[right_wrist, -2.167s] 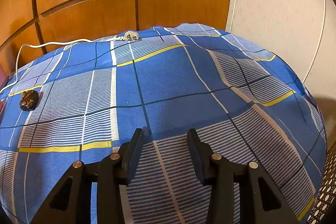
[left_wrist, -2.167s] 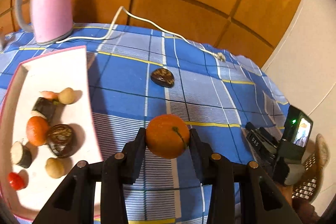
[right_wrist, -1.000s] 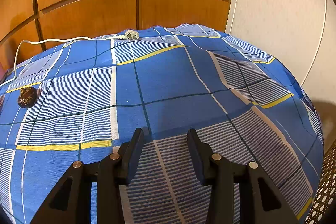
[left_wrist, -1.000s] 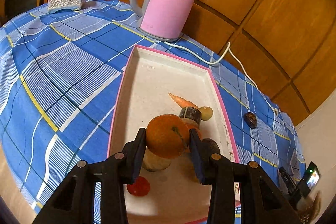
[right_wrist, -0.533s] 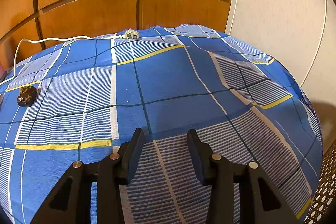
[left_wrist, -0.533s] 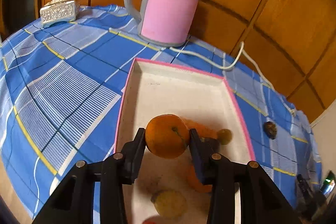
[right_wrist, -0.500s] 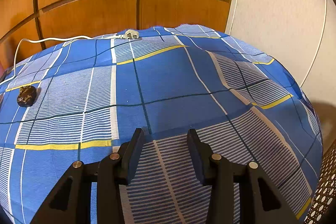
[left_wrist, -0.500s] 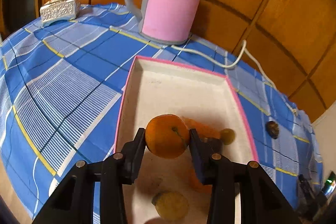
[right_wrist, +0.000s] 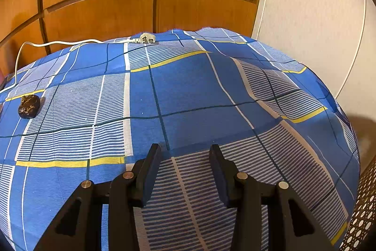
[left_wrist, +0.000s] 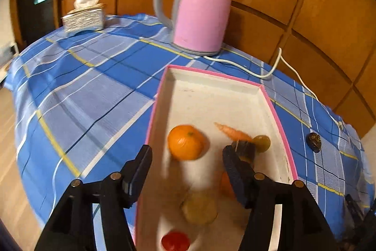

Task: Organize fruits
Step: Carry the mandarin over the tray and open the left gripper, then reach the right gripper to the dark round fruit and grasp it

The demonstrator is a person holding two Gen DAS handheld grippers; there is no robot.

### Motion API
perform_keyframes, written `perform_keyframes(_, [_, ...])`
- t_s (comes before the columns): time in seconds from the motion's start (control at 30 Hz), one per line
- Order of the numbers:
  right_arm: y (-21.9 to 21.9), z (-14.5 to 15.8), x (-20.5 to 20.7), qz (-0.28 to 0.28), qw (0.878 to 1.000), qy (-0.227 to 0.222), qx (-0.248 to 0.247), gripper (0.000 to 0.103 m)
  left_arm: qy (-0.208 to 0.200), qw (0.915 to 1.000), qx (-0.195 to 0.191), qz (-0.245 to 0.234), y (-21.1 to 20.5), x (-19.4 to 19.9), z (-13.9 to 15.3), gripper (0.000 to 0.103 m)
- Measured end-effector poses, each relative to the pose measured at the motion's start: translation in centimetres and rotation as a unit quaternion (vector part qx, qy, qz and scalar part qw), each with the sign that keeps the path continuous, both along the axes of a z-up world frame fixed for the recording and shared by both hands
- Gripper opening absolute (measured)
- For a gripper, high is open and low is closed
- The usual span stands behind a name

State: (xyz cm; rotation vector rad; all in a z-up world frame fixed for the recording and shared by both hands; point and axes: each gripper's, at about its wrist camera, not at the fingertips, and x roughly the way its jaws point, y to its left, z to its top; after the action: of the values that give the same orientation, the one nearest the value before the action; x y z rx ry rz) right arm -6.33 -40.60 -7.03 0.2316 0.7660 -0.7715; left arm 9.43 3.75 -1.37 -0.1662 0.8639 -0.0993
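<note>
I am at the release step of placing a fruit: the tray (left_wrist: pixel 162 95), a white rectangular box with a pink rim, lies on the blue checked tablecloth (left_wrist: pixel 89 77) near the cloth's far edge, just in front of the pink kettle (left_wrist: pixel 199 8). The orange (left_wrist: pixel 185 142) sits on the tray floor close to the tray's left wall, apart from both fingers of the left gripper (left_wrist: pixel 186 157), whose jaws stand wide apart and hold nothing. To finish this step well I judge that I should lift the left gripper straight up and back, keeping its right finger off the carrot (left_wrist: pixel 231 132) and the dark cut piece (left_wrist: pixel 244 148) just beside it, so that nothing is knocked and the round orange is not set rolling. A yellowish fruit (left_wrist: pixel 199 206) and a small red fruit (left_wrist: pixel 175 242) lie nearer the tray's near end; both are blurred. One dark wrinkled fruit (right_wrist: pixel 28 106) remains on the cloth outside the tray, towards the cloth's left edge in the right wrist view, well apart from the right gripper (right_wrist: pixel 185 164), which hovers part open and empty over the cloth. Half a second ago the left jaws were clamped on the orange above the tray; now they have spread and the orange rests inside. The right gripper has not moved.
</note>
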Motion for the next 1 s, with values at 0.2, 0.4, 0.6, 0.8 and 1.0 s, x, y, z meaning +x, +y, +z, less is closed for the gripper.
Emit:
perform_keyframes(0.2, [0.0, 0.0, 0.0, 0.000, 1.000, 0.000, 0.000, 0.043, 0.002, 0.9996, -0.009, 0.026, 1.5, -2.7, 0.2, 0.072])
perform_keyframes(0.4, [-0.1, 0.1, 0.0, 0.000, 1.000, 0.000, 0.000, 0.043, 0.003, 0.9989, -0.012, 0.044, 2.5, -4.6, 0.2, 0.074])
perform_keyframes(0.6, [0.0, 0.1, 0.0, 0.000, 1.000, 0.000, 0.000, 0.043, 0.008, 0.9979, -0.020, 0.062, 3.1, -6.2, -0.5, 0.081])
perform_keyframes(0.8, [0.0, 0.1, -0.1, 0.000, 1.000, 0.001, 0.000, 0.043, 0.025, 0.9975, -0.025, 0.062, 2.9, -6.9, -1.7, 0.084])
perform_keyframes(1.0, [0.1, 0.1, 0.0, 0.000, 1.000, 0.005, -0.002, 0.043, 0.034, 0.9975, -0.027, 0.056, 2.7, -7.0, -2.5, 0.086])
